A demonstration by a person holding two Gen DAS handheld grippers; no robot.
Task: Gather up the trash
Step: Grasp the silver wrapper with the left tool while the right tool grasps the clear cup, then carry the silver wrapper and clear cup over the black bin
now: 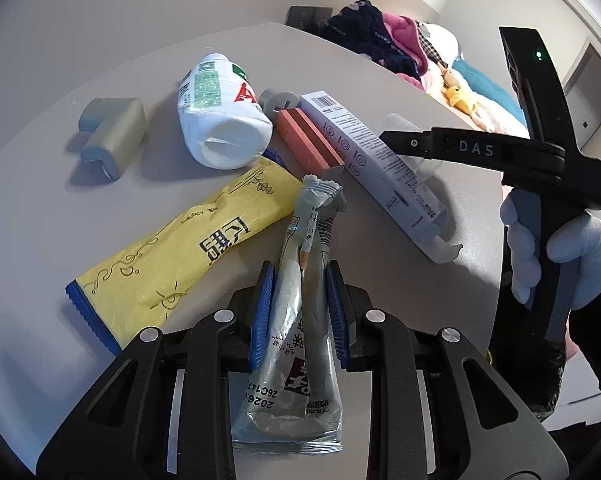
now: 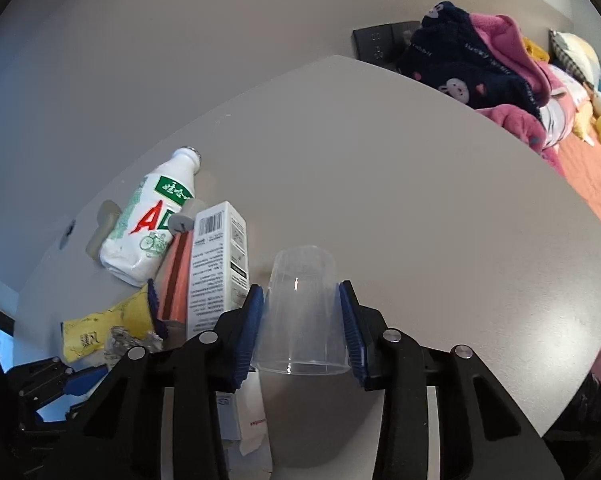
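Grey tabletop [image 1: 380,80] carried the litter around a white bottle [image 1: 220,120]. Only my left view showed my left gripper [image 1: 299,316] clamped on a silver sachet [image 1: 296,360] just below that bottle; only my right view showed my right gripper [image 2: 302,328] bracketing an upturned clear cup [image 2: 302,312] to the bottle's right, blue pads [image 2: 250,332] at its walls.

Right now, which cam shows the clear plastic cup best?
Right wrist. The clear cup sits upside down on the table, centred between the right gripper's blue fingers, whole outline visible. In the left wrist view only a faint sliver of it shows, behind the white carton and the gripper.
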